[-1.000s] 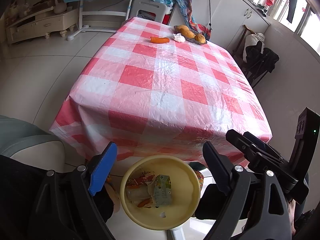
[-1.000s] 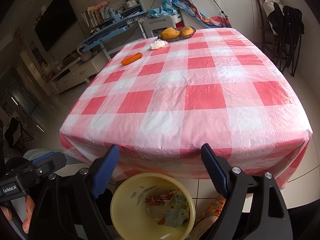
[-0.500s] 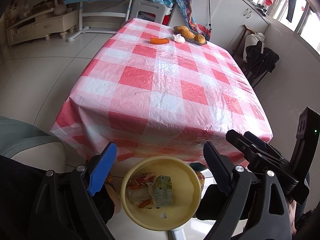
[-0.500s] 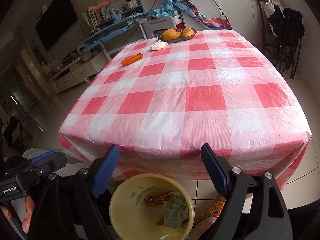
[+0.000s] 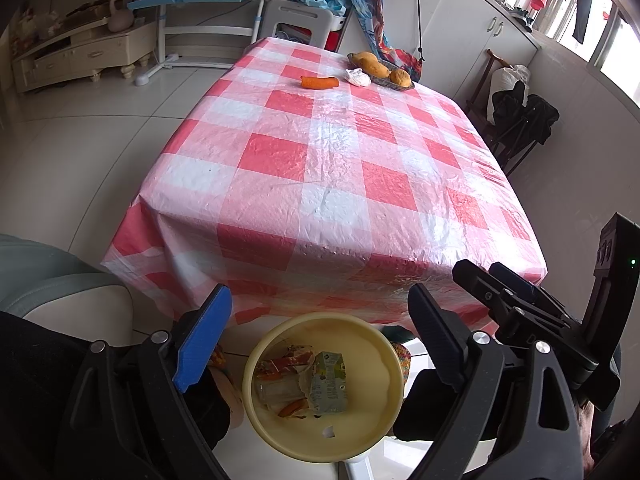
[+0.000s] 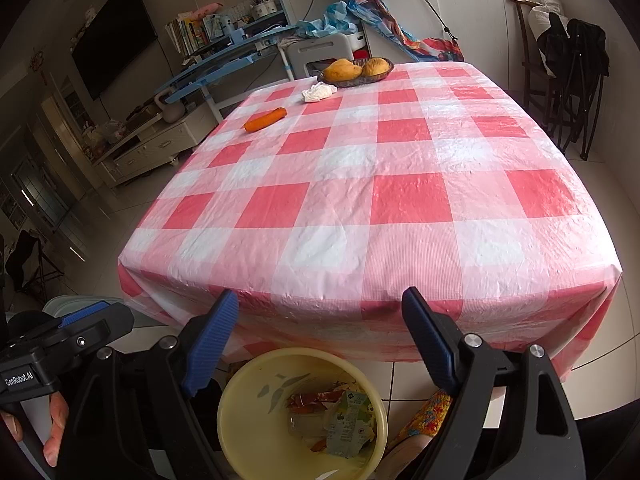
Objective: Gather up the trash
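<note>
Left wrist view first: I've got the left gripper (image 5: 320,328) spread wide at the bottom of the frame, fingers (image 5: 202,344) released with nothing between the pads. Directly below the gap sits the yellow trash bowl (image 5: 376,344) on the floor, just in front of the worktop's (image 5: 340,168) near edge. Inside it I can see a green carton (image 5: 328,386) lying among crumpled wrappers (image 5: 284,368). Far across the red-and-white checked cloth, toward the upper centre of the frame, there's a carrot (image 5: 319,82), a crumpled white tissue (image 5: 358,77) just to its right, and a fruit basket (image 5: 380,70) touching the tissue. The right gripper (image 5: 532,304) shows at the lower right edge.

Over to the right wrist view: the right gripper (image 6: 320,328) is also released, fingers (image 6: 430,344) well apart and gripping nothing. The yellow trash bowl (image 6: 248,384) is bottom centre, below the fingers, carton (image 6: 348,420) and wrappers (image 6: 312,398) in it. Carrot (image 6: 265,119) sits upper left on the worktop (image 6: 400,200), tissue (image 6: 318,92) beyond it, fruit basket (image 6: 356,70) at the far edge. The left gripper (image 6: 60,332) pokes in at lower left, with a hand (image 6: 52,428) on its handle.
</note>
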Available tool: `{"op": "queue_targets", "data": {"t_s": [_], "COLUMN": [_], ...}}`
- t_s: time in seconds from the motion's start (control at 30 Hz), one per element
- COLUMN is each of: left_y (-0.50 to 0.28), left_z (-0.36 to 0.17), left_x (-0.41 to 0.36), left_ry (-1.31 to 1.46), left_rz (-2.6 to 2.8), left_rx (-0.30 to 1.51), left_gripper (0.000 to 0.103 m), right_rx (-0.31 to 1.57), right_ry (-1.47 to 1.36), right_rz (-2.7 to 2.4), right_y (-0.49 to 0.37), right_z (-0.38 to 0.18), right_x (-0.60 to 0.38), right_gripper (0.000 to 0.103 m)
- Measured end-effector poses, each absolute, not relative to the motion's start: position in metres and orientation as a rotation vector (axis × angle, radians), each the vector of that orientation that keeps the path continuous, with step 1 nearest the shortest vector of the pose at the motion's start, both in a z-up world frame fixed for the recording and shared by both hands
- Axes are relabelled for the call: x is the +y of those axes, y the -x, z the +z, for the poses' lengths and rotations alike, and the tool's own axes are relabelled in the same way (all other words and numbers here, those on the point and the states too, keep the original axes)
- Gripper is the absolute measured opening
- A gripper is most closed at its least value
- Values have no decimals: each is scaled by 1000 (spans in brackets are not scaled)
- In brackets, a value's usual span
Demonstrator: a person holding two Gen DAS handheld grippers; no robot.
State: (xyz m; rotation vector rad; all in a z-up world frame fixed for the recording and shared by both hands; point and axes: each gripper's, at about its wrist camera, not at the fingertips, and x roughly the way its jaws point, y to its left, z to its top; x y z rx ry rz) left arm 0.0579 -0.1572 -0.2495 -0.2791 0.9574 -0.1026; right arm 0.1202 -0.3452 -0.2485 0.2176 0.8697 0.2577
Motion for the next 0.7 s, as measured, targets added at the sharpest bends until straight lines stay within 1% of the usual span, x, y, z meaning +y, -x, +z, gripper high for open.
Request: {"op": "queue_targets", "data": {"t_s": [0.7], "left_y": [-57], "left_z": [-250], "left_x": [-159], "left_ry": [274], "left_rz": [-103], "left_rx": [956], "left_gripper": [87], "right_rx": [869], "right_ry": [-215], "right_rz": [257], "right_y": [-121], "right_z": [-248], "right_x": [-345], "right_gripper": [81]}}
